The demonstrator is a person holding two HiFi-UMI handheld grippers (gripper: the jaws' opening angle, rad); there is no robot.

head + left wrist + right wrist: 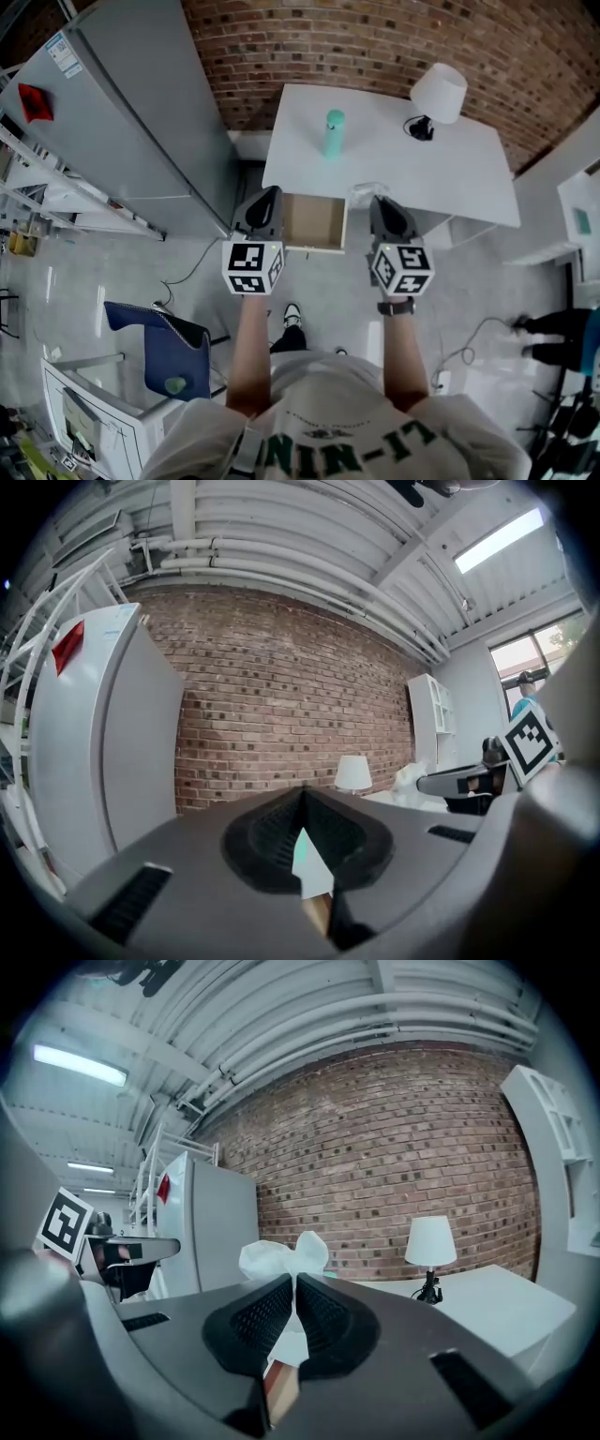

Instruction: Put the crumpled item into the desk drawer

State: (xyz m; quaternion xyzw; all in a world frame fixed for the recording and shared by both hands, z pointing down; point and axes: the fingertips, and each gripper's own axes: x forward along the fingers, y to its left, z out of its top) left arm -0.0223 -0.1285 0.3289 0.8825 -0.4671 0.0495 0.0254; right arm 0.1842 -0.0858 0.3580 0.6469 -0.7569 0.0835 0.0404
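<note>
A crumpled white paper item (281, 1258) sticks up from the tips of my right gripper (292, 1283), which is shut on it. In the head view that gripper (379, 201) holds the item (364, 192) at the front edge of the white desk (450, 173), just right of the open drawer (314, 223). The drawer shows a bare wooden bottom. My left gripper (268, 193) hovers at the drawer's left side, and in its own view (302, 797) the jaws are shut with nothing between them.
A teal bottle (334, 133) and a white lamp (437, 95) stand on the desk. A grey fridge (131, 122) stands left of the desk against the brick wall. A blue chair (169, 352) is near my left, and another person's legs (553, 328) are at the right edge.
</note>
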